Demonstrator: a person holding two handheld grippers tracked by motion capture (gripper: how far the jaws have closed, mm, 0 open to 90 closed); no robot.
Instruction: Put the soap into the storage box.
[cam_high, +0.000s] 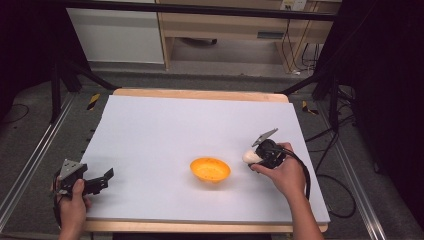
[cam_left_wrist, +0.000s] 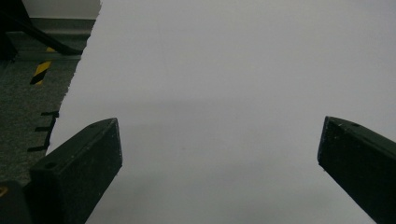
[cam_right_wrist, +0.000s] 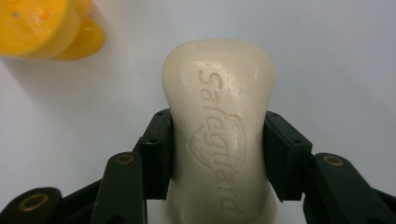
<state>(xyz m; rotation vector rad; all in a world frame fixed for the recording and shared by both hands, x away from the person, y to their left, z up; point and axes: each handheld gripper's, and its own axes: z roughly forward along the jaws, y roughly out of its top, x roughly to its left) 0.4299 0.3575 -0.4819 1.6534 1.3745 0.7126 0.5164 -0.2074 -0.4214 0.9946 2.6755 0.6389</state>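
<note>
There is one bar of soap and one orange bowl on the white table — that is all the things to count. The right gripper squeezes the soap from both sides with its two black jaws, and the soap sits just to the right of the bowl, near it but not touching. The left gripper is far off at the left edge of the table — its jaws are spread wide apart with nothing between them.

A bowl sits right of centre toward the table's near edge; soap is just right of it, a gripper by the near-left corner.
</note>
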